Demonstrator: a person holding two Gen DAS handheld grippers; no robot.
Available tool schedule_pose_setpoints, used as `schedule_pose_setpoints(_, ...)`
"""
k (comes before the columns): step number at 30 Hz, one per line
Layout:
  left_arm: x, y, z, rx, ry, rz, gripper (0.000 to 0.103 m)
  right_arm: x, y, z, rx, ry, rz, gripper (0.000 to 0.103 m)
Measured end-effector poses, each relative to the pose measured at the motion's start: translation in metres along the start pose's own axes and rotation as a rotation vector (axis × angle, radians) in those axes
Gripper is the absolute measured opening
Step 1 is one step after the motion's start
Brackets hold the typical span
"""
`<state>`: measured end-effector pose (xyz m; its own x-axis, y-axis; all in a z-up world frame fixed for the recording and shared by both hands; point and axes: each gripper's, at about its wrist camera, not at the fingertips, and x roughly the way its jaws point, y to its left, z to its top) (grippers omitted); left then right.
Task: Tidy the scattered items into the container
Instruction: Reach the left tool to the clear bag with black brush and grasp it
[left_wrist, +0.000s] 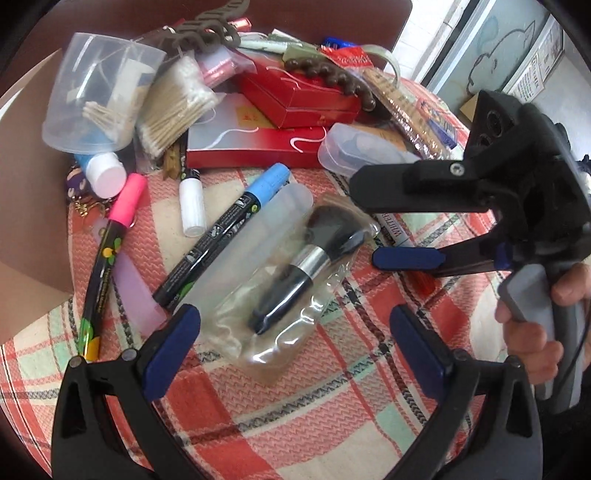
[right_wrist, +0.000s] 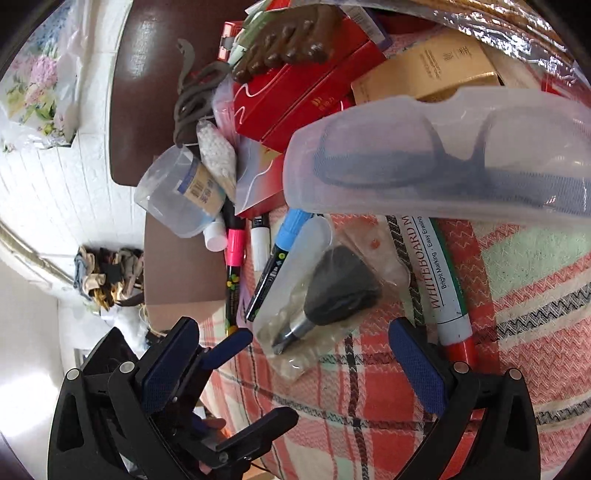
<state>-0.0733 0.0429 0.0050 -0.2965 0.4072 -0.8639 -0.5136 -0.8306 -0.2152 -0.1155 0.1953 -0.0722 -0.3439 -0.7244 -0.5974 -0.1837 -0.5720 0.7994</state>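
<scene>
A black makeup brush in a clear bag (left_wrist: 295, 269) lies on the plaid cloth between the open fingers of my left gripper (left_wrist: 295, 350). It also shows in the right wrist view (right_wrist: 332, 295), ahead of my open, empty right gripper (right_wrist: 295, 362). The right gripper (left_wrist: 388, 221) hovers just right of the brush. A blue-capped marker (left_wrist: 229, 225), a pink-capped marker (left_wrist: 110, 251), a white tube (left_wrist: 192, 203) and a whiteboard marker (right_wrist: 439, 280) lie around it. A cardboard box (left_wrist: 29, 206) stands at the left.
Red boxes (left_wrist: 280, 122), a clear glasses case (right_wrist: 436, 162), a bag of cotton swabs (left_wrist: 173, 107), a clear tub (left_wrist: 99, 92) and a brown comb (left_wrist: 332, 77) pile up at the back. A dark table (right_wrist: 147, 92) lies beyond.
</scene>
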Motion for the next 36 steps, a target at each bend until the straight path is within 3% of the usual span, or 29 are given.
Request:
schedule_pose_setpoints(6,0.012,-0.005,0.009,0.062,-0.016,0.022,0.102,0.004,0.003,0.002,0.012,-0.033,0.001,0.103)
schedule_pose_setpoints(11,0.015,-0.007,0.015,0.071,-0.024,-0.019,0.100,0.012,0.007,0.002,-0.011,-0.017,0.129,0.103)
schedule_pose_setpoints(14,0.014,-0.005,0.017,0.073,-0.035,-0.032,0.091,0.013,0.008,0.002,-0.011,-0.023,0.134,0.103)
schedule_pose_setpoints(15,0.012,-0.004,0.018,0.071,-0.037,-0.039,0.080,0.012,0.009,0.002,-0.013,-0.027,0.137,0.101)
schedule_pose_setpoints(16,0.011,-0.002,0.020,0.062,-0.036,-0.048,0.068,0.010,0.009,0.003,-0.019,-0.038,0.130,0.093)
schedule_pose_setpoints(17,0.010,0.001,0.021,0.047,-0.035,-0.062,0.059,0.010,0.009,0.003,-0.018,-0.045,0.134,0.077)
schedule_pose_setpoints(18,0.009,0.006,0.022,0.024,-0.028,-0.090,0.043,0.010,0.006,0.003,-0.012,-0.047,0.156,0.066)
schedule_pose_setpoints(19,0.011,0.010,0.022,0.010,-0.018,-0.111,0.034,0.010,0.004,0.004,-0.008,-0.044,0.173,0.044)
schedule_pose_setpoints(24,0.022,0.008,0.021,0.054,0.014,-0.080,0.036,0.018,0.000,0.005,0.008,-0.027,0.131,0.034)
schedule_pose_setpoints(27,0.023,0.008,0.023,0.055,0.022,-0.092,0.045,0.005,0.015,0.006,-0.049,-0.038,-0.010,0.034)
schedule_pose_setpoints(28,0.023,0.007,0.024,0.055,0.024,-0.097,0.051,0.001,0.017,0.009,-0.060,-0.041,-0.073,0.037)
schedule_pose_setpoints(30,0.025,0.002,0.026,0.056,0.033,-0.115,0.061,0.000,0.020,0.013,-0.095,-0.039,-0.216,0.053)
schedule_pose_setpoints(33,0.029,-0.007,0.030,0.073,0.030,-0.108,0.073,0.003,0.024,0.023,-0.098,-0.027,-0.248,0.054)
schedule_pose_setpoints(36,0.031,-0.017,0.025,0.084,0.022,-0.090,0.077,0.014,0.037,0.032,-0.133,-0.005,-0.316,0.058)
